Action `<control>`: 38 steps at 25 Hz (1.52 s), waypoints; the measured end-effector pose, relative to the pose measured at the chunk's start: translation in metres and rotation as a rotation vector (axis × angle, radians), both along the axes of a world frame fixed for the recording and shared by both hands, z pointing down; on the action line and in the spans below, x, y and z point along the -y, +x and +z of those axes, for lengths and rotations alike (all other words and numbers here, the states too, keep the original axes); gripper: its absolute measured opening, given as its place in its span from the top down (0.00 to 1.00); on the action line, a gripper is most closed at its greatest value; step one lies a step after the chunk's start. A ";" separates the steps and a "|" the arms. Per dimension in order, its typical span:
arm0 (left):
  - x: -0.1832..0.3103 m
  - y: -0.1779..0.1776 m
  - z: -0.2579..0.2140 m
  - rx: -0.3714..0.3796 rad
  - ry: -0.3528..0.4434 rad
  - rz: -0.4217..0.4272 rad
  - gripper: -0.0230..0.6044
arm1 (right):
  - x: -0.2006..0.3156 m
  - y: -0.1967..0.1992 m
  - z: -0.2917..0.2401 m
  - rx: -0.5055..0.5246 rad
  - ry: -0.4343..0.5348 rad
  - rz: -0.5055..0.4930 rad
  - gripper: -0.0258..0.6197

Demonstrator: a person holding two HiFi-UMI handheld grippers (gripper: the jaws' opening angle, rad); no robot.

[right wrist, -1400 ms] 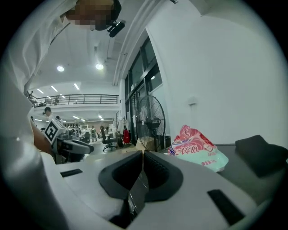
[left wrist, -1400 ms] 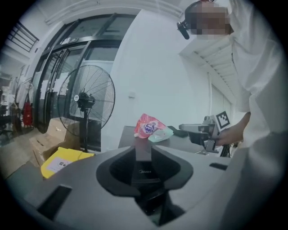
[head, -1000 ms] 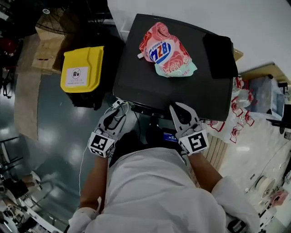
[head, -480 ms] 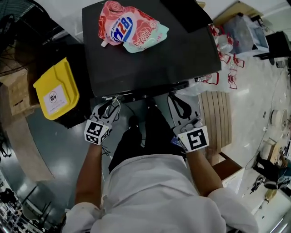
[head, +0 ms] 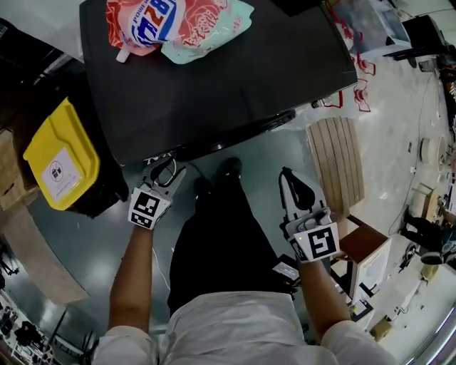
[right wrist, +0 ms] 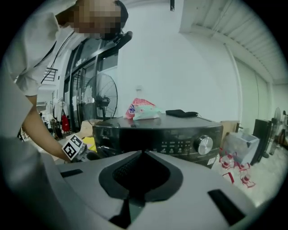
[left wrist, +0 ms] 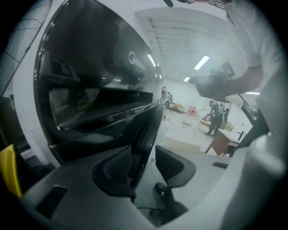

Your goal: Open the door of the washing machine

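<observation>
Left tool (head: 168, 172): low at the front of the washing machine (head: 214, 85), just under the overhang of its black top, pointing at the front face. Jaws spread, and they have just been opening. In the left gripper view the dark edge (left wrist: 150, 121) of the door (left wrist: 90, 81) runs down into the gap between the two jaws, closer to my left jaw. The pads do not press on it. I cannot tell whether that jaw touches it.

Door: large, round, glossy and dark, with a pale logo near its upper rim. It fills the left half of the left gripper view. I cannot tell whether it is latched or a crack open.

Right tool (right wrist: 144, 155): jaws pressed together, tips meeting, nothing between them. It hangs over the floor (head: 274, 153), well apart from the machine and to its right, beside my right leg. It looks back at the control panel, where the silver knob (right wrist: 204, 144) sits at the right end.

On the machine's top: a pink and mint detergent pouch (head: 171, 21) lying flat toward the back, and a flat dark item (right wrist: 181, 113) toward the right.

Surroundings: a yellow-lidded bin (head: 57, 153) stands just beside the machine's left side. A slatted wooden piece (head: 335, 160) lies on the floor to the right of the machine, near the right tool.

In the right gripper view my left forearm reaches in from the left, with the left tool's marker cube (right wrist: 73, 147) close against the machine's front.
</observation>
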State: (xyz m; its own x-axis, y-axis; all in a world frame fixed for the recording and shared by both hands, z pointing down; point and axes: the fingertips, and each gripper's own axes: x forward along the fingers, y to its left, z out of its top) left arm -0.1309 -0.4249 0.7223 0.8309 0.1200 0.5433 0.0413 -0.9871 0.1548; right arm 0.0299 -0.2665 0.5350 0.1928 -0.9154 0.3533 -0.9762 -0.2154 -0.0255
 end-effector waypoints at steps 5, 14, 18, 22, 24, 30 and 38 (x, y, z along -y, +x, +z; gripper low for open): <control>0.002 0.013 0.043 0.005 0.012 0.032 0.69 | -0.002 0.002 0.048 0.013 -0.023 0.002 0.91; -0.011 0.015 0.089 0.055 0.043 0.090 0.78 | -0.001 -0.011 0.104 0.103 -0.013 -0.028 0.91; -0.009 0.016 0.090 0.058 0.057 0.097 0.80 | -0.002 -0.009 0.111 0.114 -0.009 -0.012 0.91; -0.011 0.015 0.090 0.077 0.078 0.121 0.81 | -0.007 -0.006 0.112 0.111 -0.003 0.001 0.91; -0.013 0.014 0.091 0.092 0.091 0.135 0.82 | -0.009 -0.006 0.110 0.088 -0.004 -0.003 0.91; -0.030 0.008 0.092 0.128 0.062 0.153 0.83 | -0.022 -0.003 0.101 0.063 0.007 0.007 0.91; -0.090 -0.013 0.093 0.168 0.070 0.079 0.84 | -0.085 -0.002 0.100 0.048 0.006 0.065 0.91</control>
State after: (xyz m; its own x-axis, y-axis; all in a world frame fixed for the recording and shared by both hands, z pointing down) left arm -0.1440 -0.3351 0.8157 0.7175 0.1384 0.6827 0.0985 -0.9904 0.0972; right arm 0.0275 -0.1812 0.6353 0.2352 -0.9035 0.3584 -0.9577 -0.2782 -0.0730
